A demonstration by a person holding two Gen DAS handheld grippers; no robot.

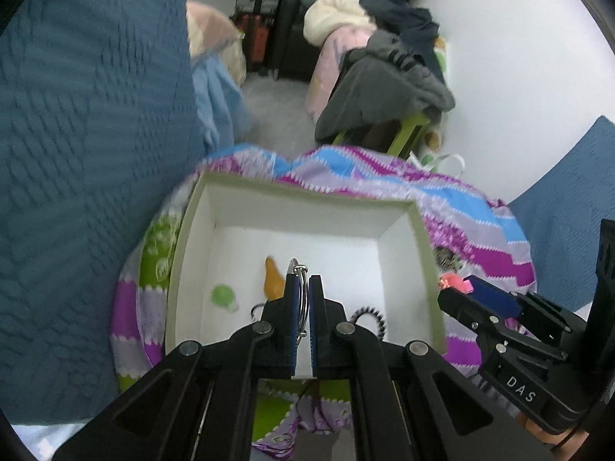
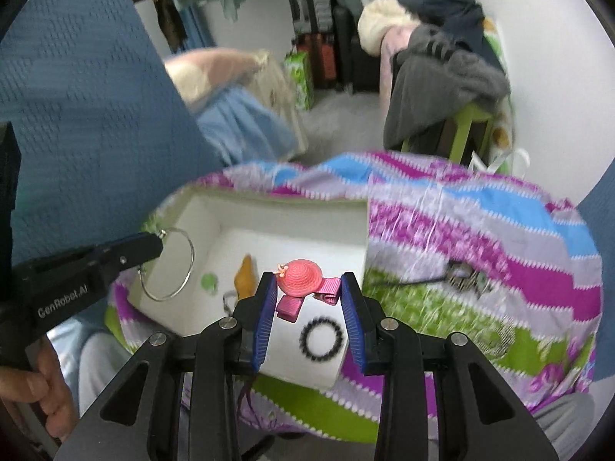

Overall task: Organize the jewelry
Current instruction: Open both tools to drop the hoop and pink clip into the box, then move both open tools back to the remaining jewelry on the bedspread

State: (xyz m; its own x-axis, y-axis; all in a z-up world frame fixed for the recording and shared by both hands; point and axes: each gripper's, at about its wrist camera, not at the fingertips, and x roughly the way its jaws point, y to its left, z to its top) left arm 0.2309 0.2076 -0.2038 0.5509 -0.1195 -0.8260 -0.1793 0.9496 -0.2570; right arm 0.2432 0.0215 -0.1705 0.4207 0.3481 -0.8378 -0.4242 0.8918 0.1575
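Over the open white cardboard box with the pale green rim [image 1: 430, 269] we go, both tools angled down toward it. The left hand-held gripper [image 1: 303, 280] is clamped tight on a thin silver wire hoop [image 1: 305, 299] — from the right wrist view that hoop [image 2: 173, 265] hangs off the fingertips as a full ring, above the box's left wall. The right hand-held gripper [image 2: 309, 280] has its blue-padded jaws partly closed on a pink ribbon hair clip topped with a little coral-pink straw hat [image 2: 301, 274], the clip spanning the gap from pad to pad, held above the box's near right part.

Down in the box: a small green trinket [image 1: 222, 295] at the left, an orange-yellow teardrop piece [image 1: 272, 280] just right of it, and a black coiled hair tie [image 2: 321, 339] lying flat on the white floor near the front. The box sits on a rumpled cloth of purple, blue, lilac and green zigzag bands [image 2: 480, 230] — and out on that cloth, right of the box, lies one dark ornate piece [image 2: 467, 274], too blurred to name. Blue textured fabric [image 1: 96, 153] fills the left side.
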